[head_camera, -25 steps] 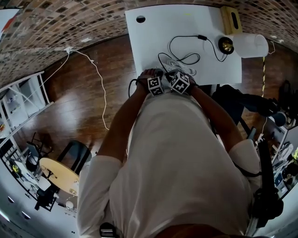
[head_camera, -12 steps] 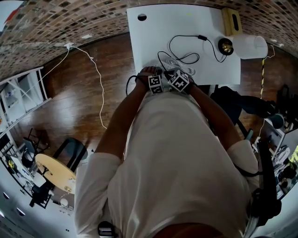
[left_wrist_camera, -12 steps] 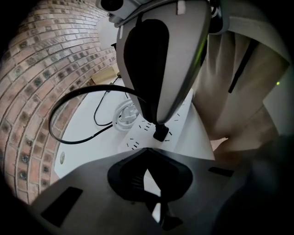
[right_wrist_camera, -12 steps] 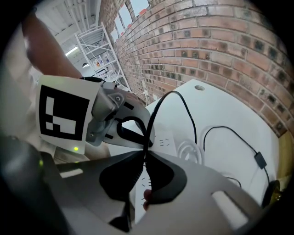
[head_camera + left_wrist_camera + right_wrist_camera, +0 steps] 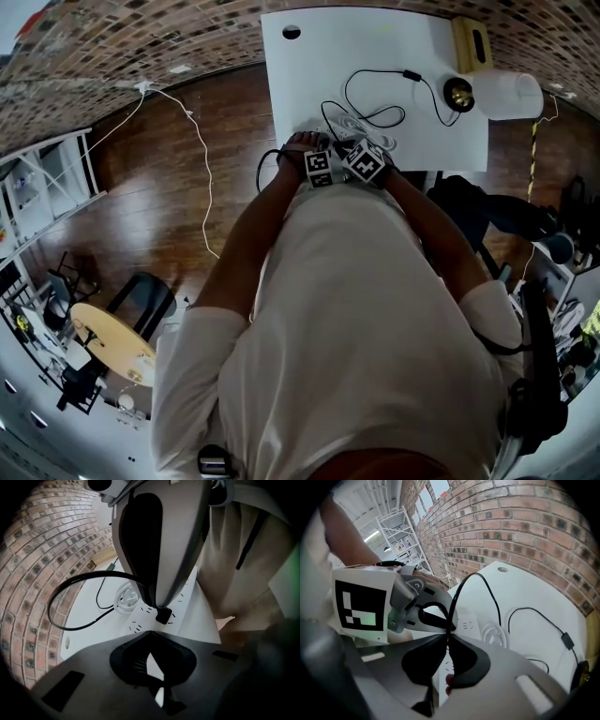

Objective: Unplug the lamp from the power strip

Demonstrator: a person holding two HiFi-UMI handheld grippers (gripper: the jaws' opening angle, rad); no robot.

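Over the smooth white table [image 5: 375, 47], right tool [image 5: 446, 637] just clamped thin black cord [image 5: 453, 605]; left tool [image 5: 159, 681] together.

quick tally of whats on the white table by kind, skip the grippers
lamp: 1
power strip: 1
cords: 2, a black cord and a white coiled cord
yellow box: 1
total: 5
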